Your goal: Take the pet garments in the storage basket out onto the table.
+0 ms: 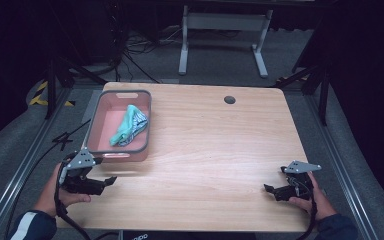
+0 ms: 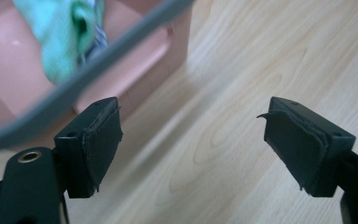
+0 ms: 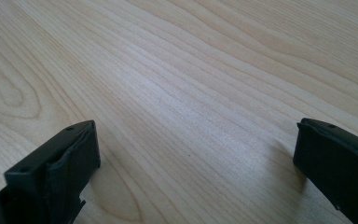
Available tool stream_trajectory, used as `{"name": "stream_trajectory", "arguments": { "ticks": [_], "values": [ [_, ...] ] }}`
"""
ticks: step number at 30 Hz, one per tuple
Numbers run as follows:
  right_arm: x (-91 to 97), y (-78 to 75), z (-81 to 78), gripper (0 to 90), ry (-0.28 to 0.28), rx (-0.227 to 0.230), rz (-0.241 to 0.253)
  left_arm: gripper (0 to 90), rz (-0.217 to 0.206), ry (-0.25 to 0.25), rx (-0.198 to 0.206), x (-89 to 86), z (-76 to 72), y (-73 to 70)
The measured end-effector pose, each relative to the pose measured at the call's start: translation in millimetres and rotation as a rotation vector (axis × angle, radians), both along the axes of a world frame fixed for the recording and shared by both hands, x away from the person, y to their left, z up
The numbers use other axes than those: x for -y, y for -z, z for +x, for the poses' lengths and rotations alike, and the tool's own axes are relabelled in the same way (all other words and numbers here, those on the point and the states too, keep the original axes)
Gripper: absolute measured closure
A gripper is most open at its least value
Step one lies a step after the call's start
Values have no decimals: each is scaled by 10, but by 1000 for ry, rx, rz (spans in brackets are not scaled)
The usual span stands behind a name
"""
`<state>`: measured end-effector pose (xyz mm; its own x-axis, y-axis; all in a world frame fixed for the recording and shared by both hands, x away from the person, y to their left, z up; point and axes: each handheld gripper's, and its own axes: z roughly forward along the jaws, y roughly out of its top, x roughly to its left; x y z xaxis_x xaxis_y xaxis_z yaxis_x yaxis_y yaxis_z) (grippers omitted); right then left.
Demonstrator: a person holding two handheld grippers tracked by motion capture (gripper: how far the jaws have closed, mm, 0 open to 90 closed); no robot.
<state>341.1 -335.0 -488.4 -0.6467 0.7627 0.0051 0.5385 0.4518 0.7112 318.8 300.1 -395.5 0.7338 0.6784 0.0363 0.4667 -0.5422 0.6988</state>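
Observation:
A pink bin with a grey rim (image 1: 94, 120) stands on the wooden table's near left part. In it lies a crumpled teal cloth (image 1: 129, 125) over a striped piece. My left gripper (image 1: 108, 181) hovers just in front of the bin's near left corner, held in a hand, its jaws open with nothing between them. In the left gripper view the gripper (image 2: 191, 126) has bare table between its pads (image 2: 103, 140), with the bin's rim (image 2: 98, 65) and the cloth (image 2: 56, 32) up to the left. My right gripper (image 1: 270, 189) rests low at the near right, open (image 3: 196, 149) over bare wood.
The table (image 1: 215, 145) has a dark cable hole (image 1: 229, 99) near its far edge. Beyond it a white desk frame (image 1: 225, 30) and cables lie on the grey floor. Metal rails run along both sides of the table.

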Motion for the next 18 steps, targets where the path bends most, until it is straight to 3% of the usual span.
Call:
{"name": "stream_trajectory", "arguments": {
  "ticks": [5, 8, 14, 18],
  "values": [
    [0, 0, 0, 7, 0, 0, 0, 192, 20, 0, 18, 27, 116, -181],
    [0, 0, 0, 7, 0, 0, 0, 193, 45, -10, 16, 42, 271, -308],
    [1, 0, -2, 7, 0, -1, 0, 208, 73, -25, 7, 66, 506, -368],
    [1, 0, -2, 7, 1, -1, 0, 214, 62, -36, -18, 87, 670, -372]
  ]
}}
